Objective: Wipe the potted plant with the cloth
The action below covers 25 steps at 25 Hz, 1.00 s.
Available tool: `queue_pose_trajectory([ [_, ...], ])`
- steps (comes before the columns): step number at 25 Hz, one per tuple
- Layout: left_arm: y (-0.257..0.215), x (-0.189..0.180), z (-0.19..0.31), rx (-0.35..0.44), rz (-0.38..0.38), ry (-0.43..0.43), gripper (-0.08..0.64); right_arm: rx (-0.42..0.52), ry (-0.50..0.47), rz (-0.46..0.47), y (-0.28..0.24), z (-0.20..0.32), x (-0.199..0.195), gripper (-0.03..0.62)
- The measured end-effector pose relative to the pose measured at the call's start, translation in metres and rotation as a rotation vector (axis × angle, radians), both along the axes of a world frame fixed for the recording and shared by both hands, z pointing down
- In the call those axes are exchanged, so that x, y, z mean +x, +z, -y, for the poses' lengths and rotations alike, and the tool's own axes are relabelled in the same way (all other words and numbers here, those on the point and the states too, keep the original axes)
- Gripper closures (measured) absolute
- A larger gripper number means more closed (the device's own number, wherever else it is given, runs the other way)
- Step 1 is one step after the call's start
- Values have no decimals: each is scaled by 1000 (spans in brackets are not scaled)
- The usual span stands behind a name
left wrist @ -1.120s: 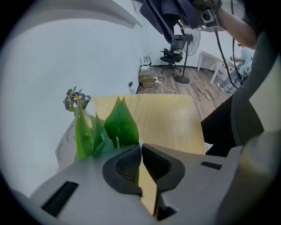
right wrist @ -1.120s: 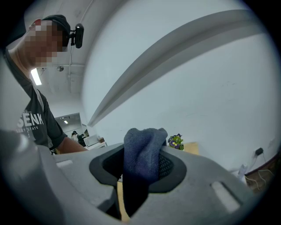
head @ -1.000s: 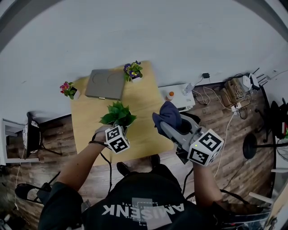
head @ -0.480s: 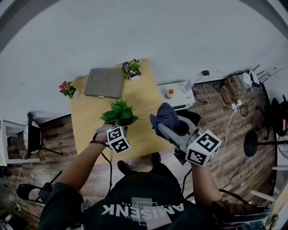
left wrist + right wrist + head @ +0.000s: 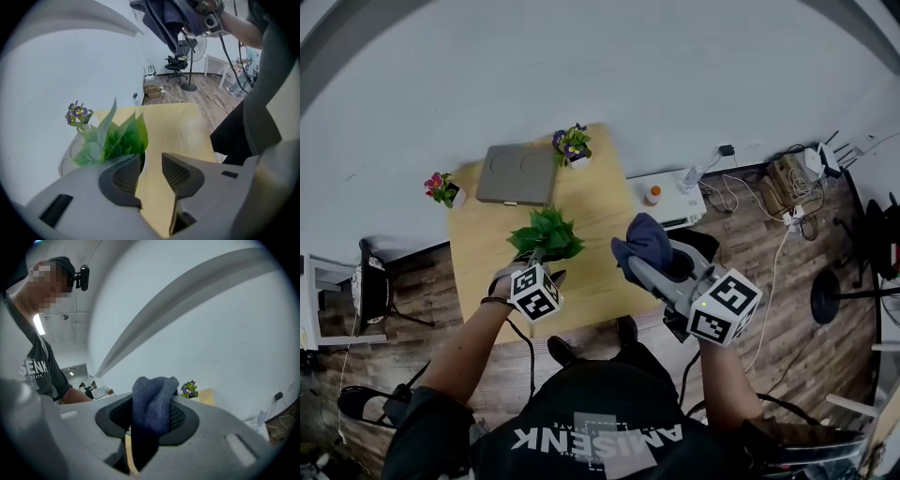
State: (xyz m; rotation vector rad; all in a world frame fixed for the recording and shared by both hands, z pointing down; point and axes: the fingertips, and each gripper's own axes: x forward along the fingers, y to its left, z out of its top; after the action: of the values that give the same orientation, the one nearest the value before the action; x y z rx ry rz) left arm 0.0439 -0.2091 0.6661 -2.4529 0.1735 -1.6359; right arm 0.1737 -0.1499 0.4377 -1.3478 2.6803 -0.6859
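Note:
The potted plant (image 5: 546, 236), with broad green leaves, stands on the wooden table (image 5: 600, 281). My left gripper (image 5: 549, 275) points down just in front of it. Its jaws are opening and nothing is between them; the plant (image 5: 117, 138) shows just past the left jaw of that gripper (image 5: 151, 171). My right gripper (image 5: 639, 262) is held up over the table's right edge, shut on the dark blue cloth (image 5: 647, 242). The cloth (image 5: 151, 404) bunches above the jaws of the right gripper (image 5: 150, 420) and hangs below them.
A flat grey case (image 5: 520, 174) lies at the table's far side beside a purple-flowered pot (image 5: 573, 145). A pink-flowered pot (image 5: 442, 187) sits at the far left corner. A white unit with an orange bottle (image 5: 654, 196) stands to the right, with cables (image 5: 787, 183) on the floor.
The left gripper has shifted slightly left and back from the plant, and one dark jaw now shows spread beside the pot. The right gripper with the cloth has stayed put.

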Motion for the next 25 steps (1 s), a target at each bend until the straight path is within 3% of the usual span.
queue_pose_trajectory([
  [5,-21,0,-12,-46,-73,-29,403,33,-6,-12,-14,2,-4,466],
  [7,-38,0,-16,-58,-136,-58,403,47,-12,-16,-20,3,-7,466],
  [12,-106,-5,-21,-143,-425,-212,403,89,-7,-18,-38,9,-12,465],
  [20,-216,-40,-20,-142,-831,-363,403,164,-55,-42,-70,18,-36,466],
  [22,-245,-56,-16,-120,-929,-408,403,178,-65,-44,-77,20,-42,466],
  [25,-282,-86,-10,-22,-1034,-485,404,198,-72,-45,-87,23,-51,466],
])
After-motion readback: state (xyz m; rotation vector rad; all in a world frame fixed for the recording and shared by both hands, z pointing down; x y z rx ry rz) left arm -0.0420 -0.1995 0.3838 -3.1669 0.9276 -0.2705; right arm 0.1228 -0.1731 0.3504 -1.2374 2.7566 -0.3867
